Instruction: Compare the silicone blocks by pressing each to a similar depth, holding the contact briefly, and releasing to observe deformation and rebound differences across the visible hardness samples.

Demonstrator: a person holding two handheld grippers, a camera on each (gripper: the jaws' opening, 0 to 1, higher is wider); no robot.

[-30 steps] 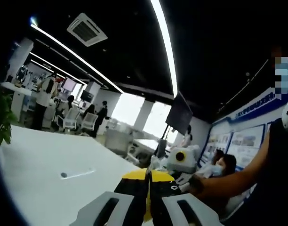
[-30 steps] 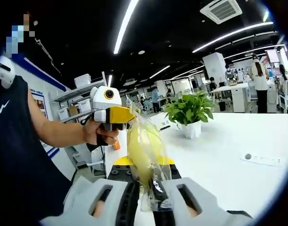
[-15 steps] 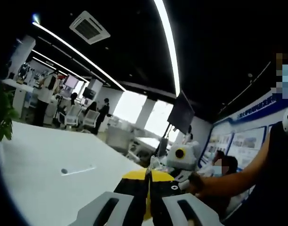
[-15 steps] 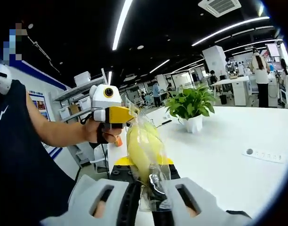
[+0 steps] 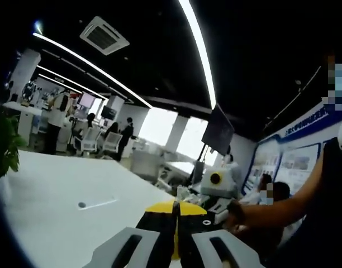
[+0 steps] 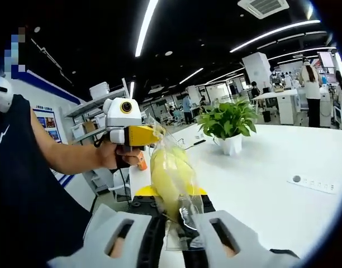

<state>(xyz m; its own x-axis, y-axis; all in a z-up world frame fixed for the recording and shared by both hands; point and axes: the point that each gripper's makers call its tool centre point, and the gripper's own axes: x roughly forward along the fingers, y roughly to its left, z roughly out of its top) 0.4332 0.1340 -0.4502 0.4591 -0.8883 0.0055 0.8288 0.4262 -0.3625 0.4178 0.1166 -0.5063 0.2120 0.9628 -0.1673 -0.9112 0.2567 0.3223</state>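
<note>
A yellow silicone block sits inside a clear plastic bag held up in the air. My right gripper is shut on the bag's lower part, at the bottom of the right gripper view. My left gripper, held in a person's hand, comes in from the left and its yellow jaws pinch the bag's top corner. In the left gripper view my left gripper is shut, with a thin sliver of film between the jaws. The right gripper is just beyond, to the right.
A wide white table lies below, with a potted plant and a flat socket strip on it. The same strip and plant leaves are at the left. The person's arm is close. People stand far back.
Both grippers keep their hold on the bag. The views have shifted only slightly with the hands; the block and bag stay where they were between the jaws.
</note>
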